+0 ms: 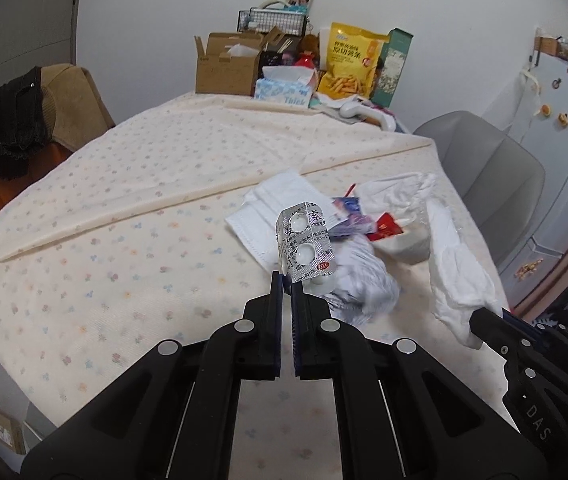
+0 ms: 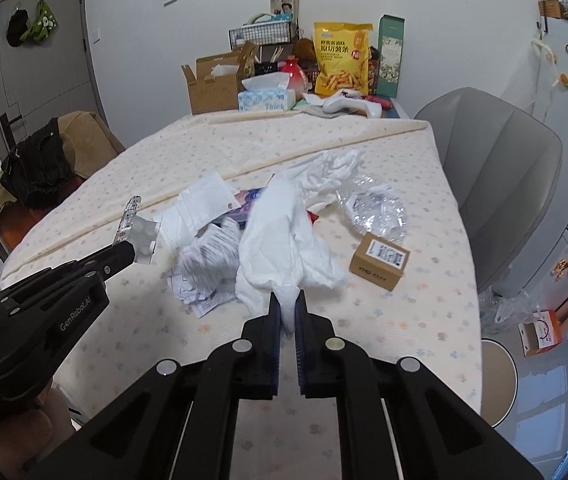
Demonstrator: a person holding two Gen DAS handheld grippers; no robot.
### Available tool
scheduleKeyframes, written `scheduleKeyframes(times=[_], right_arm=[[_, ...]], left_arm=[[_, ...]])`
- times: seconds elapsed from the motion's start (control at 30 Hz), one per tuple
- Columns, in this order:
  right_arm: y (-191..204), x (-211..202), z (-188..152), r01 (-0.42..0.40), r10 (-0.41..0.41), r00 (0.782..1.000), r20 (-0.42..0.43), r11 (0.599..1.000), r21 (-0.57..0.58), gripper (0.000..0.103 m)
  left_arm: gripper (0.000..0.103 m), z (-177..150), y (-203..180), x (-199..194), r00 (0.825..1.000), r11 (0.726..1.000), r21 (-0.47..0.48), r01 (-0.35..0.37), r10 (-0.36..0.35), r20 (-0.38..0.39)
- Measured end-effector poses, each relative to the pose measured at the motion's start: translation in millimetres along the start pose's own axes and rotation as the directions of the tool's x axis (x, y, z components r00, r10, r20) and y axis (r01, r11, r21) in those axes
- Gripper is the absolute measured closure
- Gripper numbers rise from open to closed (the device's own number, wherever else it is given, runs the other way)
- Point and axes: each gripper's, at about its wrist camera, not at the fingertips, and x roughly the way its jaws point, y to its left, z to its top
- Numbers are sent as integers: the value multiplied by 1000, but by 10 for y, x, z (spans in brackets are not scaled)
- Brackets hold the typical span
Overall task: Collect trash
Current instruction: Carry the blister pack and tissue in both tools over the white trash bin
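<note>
My left gripper is shut on a silver pill blister pack, which stands upright above the table; the same blister pack shows at the left gripper in the right wrist view. My right gripper is shut on a crumpled white tissue, lifted off the cloth; that tissue hangs from the right gripper in the left wrist view. Beneath lie a white face mask, crumpled printed paper, coloured wrappers, clear plastic and a small cardboard box.
The table wears a pale floral cloth. At its far end stand an open carton, a tissue box, a yellow snack bag and a green box. A grey chair sits right, a clothes-draped chair left.
</note>
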Motion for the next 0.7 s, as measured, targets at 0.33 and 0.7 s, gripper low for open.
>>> scheduleKeyframes(times=[0.33,0.7], right_arm=[[-244,-345,-27,15,-18,998,59,999,40,96],[-752,-641,-54,85,-99,990,104,988,127,96]], left_arm=[[98,79,-258,-279,998,999,45,17,-20,56],[98,94,-910,-216,996,986,147,78,-85,42]])
